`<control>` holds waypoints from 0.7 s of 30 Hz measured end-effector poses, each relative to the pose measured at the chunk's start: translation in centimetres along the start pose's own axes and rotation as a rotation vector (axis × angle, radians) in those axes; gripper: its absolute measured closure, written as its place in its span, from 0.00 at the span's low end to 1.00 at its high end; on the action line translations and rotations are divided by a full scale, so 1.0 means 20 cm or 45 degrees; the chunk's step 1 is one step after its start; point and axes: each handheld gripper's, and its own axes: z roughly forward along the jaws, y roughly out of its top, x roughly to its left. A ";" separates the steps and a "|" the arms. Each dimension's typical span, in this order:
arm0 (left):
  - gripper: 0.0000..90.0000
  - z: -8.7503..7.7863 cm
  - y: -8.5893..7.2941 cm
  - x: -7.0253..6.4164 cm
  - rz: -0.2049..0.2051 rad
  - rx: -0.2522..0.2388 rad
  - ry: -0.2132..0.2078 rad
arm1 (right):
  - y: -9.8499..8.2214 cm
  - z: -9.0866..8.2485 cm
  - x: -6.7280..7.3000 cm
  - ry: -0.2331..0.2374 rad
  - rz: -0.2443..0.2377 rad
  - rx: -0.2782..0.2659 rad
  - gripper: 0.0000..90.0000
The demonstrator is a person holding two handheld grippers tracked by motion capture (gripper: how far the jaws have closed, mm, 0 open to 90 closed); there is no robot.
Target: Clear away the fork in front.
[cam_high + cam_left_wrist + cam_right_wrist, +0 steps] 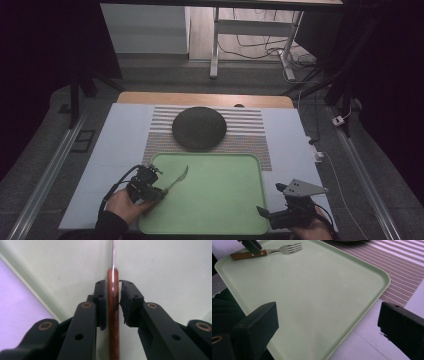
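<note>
While my left gripper (159, 191) sits over the tray's (220, 200) near-left corner, its jaws straddle the fork's (265, 252) wooden handle, slightly apart: left pad touching, right pad just off it. Fork lies on the tray. Right gripper (265, 212) at near right, jaws wide apart, nothing between.

The white table (115, 150) bears a striped mat (250, 132) and green tray (220, 200) (overlapping it).
</note>
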 end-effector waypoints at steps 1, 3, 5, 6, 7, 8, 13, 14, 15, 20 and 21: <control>0.82 -0.01 0.01 0.00 0.007 -0.020 0.003 | 0.00 0.00 0.00 0.005 0.001 -0.002 0.04; 0.82 -0.04 0.02 0.02 0.012 -0.054 -0.005 | 0.00 0.00 0.00 -0.002 0.004 0.003 0.04; 0.86 -0.05 0.05 0.03 0.022 -0.088 -0.011 | -0.01 -0.01 0.00 -0.008 0.013 0.005 0.03; 0.89 -0.06 0.06 0.04 0.026 -0.098 -0.012 | -0.01 -0.01 0.00 -0.004 0.017 0.008 0.03; 0.92 -0.06 0.08 0.05 0.034 -0.111 -0.016 | -0.01 -0.01 0.00 -0.003 0.020 0.014 0.03; 0.95 -0.06 0.09 0.06 0.046 -0.127 -0.025 | -0.02 -0.01 0.00 -0.009 0.022 0.011 0.02; 0.98 -0.03 0.18 0.08 0.089 -0.160 -0.057 | -0.03 -0.03 0.01 -0.021 0.038 0.022 0.01; 0.98 -0.02 0.20 0.09 0.094 -0.165 -0.062 | -0.03 -0.03 0.02 -0.030 0.038 0.023 0.01; 0.98 -0.01 0.21 0.09 0.092 -0.168 -0.067 | -0.03 -0.04 0.02 -0.036 0.043 0.019 0.00; 0.98 0.03 0.29 0.10 0.124 -0.183 -0.093 | -0.04 -0.05 0.02 -0.060 0.069 0.017 0.00; 0.98 0.05 0.31 0.09 0.126 -0.184 -0.091 | -0.04 -0.05 0.02 -0.066 0.072 0.016 0.00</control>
